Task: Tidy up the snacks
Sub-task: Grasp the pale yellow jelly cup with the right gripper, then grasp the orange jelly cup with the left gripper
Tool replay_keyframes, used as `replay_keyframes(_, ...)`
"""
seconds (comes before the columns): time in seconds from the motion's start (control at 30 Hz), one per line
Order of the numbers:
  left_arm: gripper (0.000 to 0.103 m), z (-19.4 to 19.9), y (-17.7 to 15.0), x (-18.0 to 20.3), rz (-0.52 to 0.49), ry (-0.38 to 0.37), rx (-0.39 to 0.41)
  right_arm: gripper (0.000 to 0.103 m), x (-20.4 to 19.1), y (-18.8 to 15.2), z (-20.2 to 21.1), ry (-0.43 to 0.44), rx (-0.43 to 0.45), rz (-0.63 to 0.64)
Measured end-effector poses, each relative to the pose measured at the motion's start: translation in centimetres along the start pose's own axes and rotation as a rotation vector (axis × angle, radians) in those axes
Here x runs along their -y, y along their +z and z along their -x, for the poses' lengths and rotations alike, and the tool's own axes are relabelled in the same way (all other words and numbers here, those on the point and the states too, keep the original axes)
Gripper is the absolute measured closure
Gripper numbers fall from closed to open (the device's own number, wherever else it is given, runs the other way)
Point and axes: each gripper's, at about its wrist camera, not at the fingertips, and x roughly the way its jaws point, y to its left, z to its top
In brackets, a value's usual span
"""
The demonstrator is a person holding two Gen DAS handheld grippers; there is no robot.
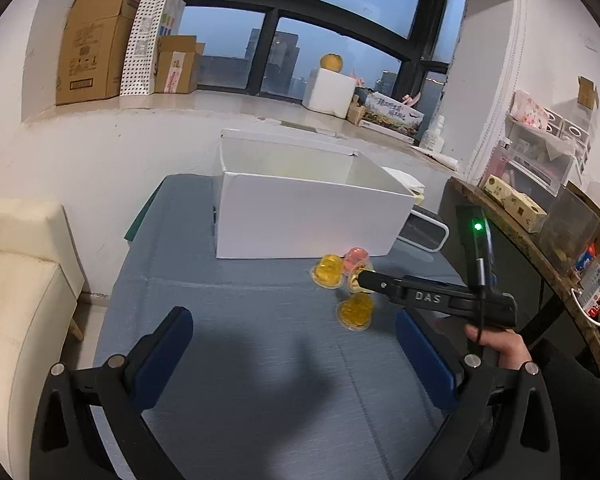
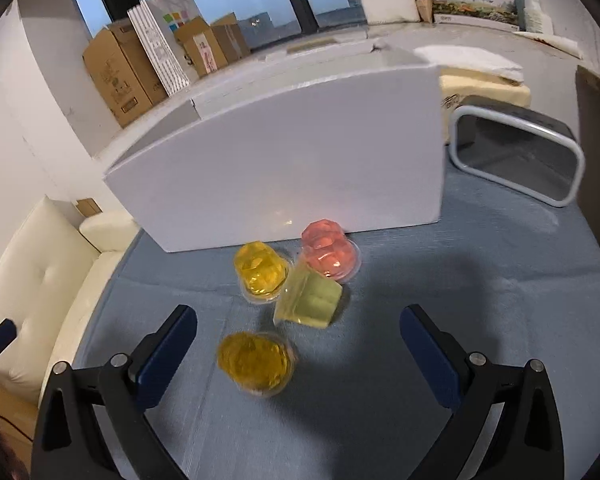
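Several jelly cups lie on the blue-grey tablecloth in front of a white open box: a yellow one, a pink one, a pale green one on its side, and an orange-yellow one nearest me. My right gripper is open, empty, with the orange-yellow cup between its fingers' line. In the left wrist view the box, the cups and the right gripper's body show. My left gripper is open and empty above bare cloth.
A grey rimmed tray stands on edge to the right of the box. A cream sofa is left of the table. A cluttered wooden shelf is at the right. Cardboard boxes sit on the windowsill.
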Motion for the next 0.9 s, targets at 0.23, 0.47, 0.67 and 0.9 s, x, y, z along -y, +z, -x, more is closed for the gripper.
replay_keyframes(0.23,0.000,-0.8,0.3,-0.8,0.010,0.010,-0.008,0.012,-0.6,1.0,-2.7,-0.044,-0.047,0.041)
replay_keyframes(0.47,0.000,-3.8,0.6,-0.3,-0.026,0.003,-0.046,0.069,-0.3,0.7,-2.4,-0.051,-0.064,0.076)
replay_keyframes(0.67,0.000,-8.9,1.5,2.2,-0.120,-0.019,-0.119,0.069,1.1,-0.5,1.7,-0.034,-0.008,0.074)
replay_keyframes(0.9,0.000,-15.5,2.6,5.5,-0.203,-0.018,-0.170,0.069,2.9,-2.3,7.2,-0.018,0.056,0.049)
